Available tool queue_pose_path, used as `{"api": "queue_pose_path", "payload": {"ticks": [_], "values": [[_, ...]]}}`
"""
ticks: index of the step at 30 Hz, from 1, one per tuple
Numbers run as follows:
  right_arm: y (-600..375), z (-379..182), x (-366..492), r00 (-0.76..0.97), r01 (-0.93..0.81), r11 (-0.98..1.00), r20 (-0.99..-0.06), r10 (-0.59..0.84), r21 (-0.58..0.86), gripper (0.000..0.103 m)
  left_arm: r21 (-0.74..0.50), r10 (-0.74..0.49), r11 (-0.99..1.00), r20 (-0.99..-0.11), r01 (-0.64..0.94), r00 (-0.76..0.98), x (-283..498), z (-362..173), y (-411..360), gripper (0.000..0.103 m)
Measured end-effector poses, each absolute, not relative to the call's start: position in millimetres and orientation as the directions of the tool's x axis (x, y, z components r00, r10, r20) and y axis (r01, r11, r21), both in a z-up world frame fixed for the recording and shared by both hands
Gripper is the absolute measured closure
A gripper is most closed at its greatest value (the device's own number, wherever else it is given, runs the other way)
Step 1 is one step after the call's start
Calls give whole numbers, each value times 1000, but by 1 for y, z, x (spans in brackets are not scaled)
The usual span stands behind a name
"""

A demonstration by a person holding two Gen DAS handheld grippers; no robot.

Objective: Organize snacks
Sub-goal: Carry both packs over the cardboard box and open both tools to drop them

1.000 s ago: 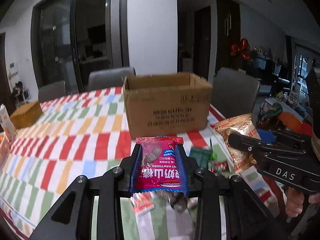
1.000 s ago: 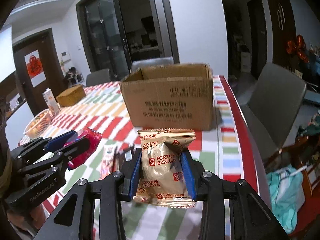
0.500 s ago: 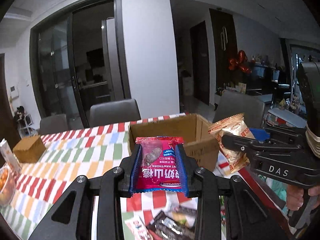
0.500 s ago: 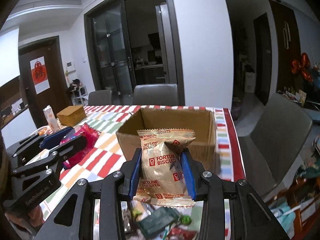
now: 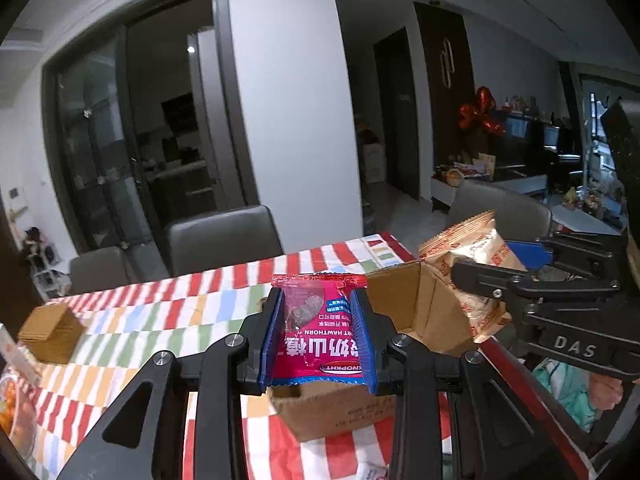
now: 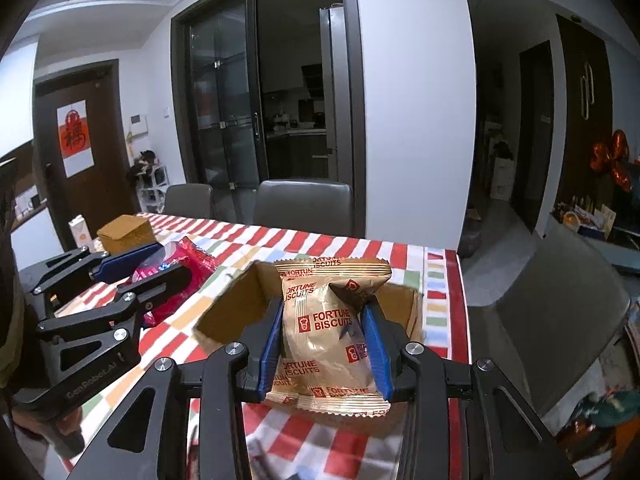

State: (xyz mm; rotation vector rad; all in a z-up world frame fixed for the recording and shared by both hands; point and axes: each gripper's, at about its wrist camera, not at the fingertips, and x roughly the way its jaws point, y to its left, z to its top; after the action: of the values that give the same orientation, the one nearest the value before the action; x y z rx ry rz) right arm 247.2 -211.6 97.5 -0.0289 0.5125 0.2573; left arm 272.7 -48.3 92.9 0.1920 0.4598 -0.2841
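Observation:
My left gripper [image 5: 318, 340] is shut on a red hawthorn snack packet [image 5: 318, 336] and holds it above the near edge of the open cardboard box [image 5: 420, 312]. My right gripper [image 6: 326, 344] is shut on a tan Fortune Biscuits packet [image 6: 324, 340] and holds it over the same box [image 6: 236, 308]. In the left wrist view the right gripper [image 5: 472, 272] with the biscuit packet [image 5: 476, 264] is at the right, over the box's right side. In the right wrist view the left gripper [image 6: 148, 268] with the red packet [image 6: 188, 272] is at the left.
The box stands on a table with a striped red, green and white cloth [image 6: 280, 240]. A small brown box [image 6: 126, 232] and a carton [image 6: 78, 232] stand at the far left. Grey chairs [image 6: 304, 204] line the far side, another chair [image 6: 560, 304] at the right.
Both grippers have risen and moved forward with their packets, from in front of the box to above its open top. The loose snacks on the table have dropped out of view.

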Motion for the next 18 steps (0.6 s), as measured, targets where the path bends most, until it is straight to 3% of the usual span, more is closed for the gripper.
{"api": "queue_pose_path", "payload": {"ticks": [11,13,14,15,18], "values": [[-218,78,309,771,-238,967,-589,244,90,63,49,-237,943,-595,330,768,340,75,-50,68],[-219,75,315,768,-226,970,-597,233,87,62,54,-213,948,-622,313,754,345,71,-52,54],[-220,73,317,767,-215,972,-601,226,92,54,51,-209,950,-626,307,751,345,71,-51,46],[-223,73,317,766,-204,974,-603,222,100,47,46,-214,950,-624,309,752,341,71,-51,45],[-228,71,312,777,-191,977,-595,207,91,47,81,-183,952,-621,296,762,327,71,-52,41]]}}
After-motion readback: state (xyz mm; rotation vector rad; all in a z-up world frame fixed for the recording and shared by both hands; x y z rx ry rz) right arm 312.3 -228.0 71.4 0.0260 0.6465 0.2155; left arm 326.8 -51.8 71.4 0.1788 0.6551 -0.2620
